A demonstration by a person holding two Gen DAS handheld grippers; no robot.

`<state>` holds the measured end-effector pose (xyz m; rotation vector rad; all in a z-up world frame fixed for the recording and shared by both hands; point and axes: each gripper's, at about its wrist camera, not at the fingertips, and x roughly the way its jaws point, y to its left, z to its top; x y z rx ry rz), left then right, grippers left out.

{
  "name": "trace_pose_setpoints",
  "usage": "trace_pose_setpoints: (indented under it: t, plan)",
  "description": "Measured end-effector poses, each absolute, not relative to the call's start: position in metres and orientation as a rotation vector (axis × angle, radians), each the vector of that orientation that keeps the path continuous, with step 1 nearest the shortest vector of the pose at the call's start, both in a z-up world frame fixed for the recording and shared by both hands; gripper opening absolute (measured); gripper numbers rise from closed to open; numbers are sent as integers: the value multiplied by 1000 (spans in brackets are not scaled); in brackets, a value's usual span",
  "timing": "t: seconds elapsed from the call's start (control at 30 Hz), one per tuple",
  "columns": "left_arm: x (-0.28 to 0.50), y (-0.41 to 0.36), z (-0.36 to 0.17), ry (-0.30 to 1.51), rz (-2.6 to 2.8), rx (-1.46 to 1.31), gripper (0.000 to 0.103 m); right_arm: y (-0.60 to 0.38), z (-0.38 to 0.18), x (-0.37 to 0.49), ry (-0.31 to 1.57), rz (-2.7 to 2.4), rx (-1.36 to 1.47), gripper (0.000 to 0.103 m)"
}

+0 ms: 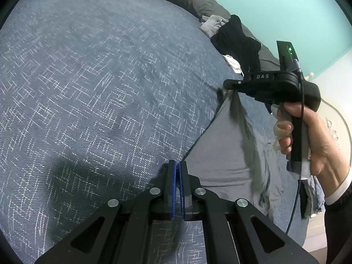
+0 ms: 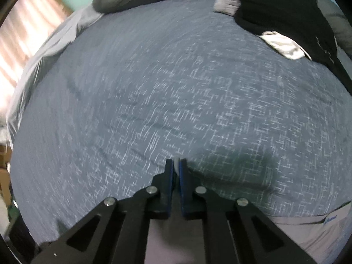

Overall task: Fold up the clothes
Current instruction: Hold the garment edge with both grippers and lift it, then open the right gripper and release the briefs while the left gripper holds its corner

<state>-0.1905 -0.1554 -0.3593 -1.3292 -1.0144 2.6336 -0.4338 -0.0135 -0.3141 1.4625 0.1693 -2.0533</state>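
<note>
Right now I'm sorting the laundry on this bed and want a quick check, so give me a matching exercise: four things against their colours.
Things:
1. bedspread
2. garment held by both grippers
3. wall behind the bed
4. top garment on the pile by the pillows

Colours:
A. black
B. plain light grey
C. blue with a white woven pattern
D. pale turquoise

Pairs: 1-C, 2-B, 3-D, 4-A

The left gripper and the right gripper each pinch an edge of the grey garment.
</note>
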Motion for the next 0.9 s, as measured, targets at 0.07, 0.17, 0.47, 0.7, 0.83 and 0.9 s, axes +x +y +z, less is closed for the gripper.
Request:
trace_pose_setpoints:
  t: [0.07,0.17,0.47,0.7,0.83,0.9]
  plan:
    - [-189,-156,-358,-1014,2636,-1328,3,-9,-316,-440,108,-2057,1485,5]
    - [-186,-156,-358,-1011,2637,-1327,2,-4,-320,-457,-7,-2052,1535,5]
    - [-179,-160,-361,-1037,2620,-1341,2,-16,-338,-471,-34,-1962,1642,8]
    - [-181,-161,-361,-1045,2615,-1343,2,-18,-322,-478,-72,-1940,1536,29]
    - [-179,-160,-360,-1051,2615,-1341,2,-10,-313,-476,-42,-1924,1490,29]
    - [-179,-160,-359,-1051,2615,-1341,2,-7,-313,-470,18,-1913,1477,29]
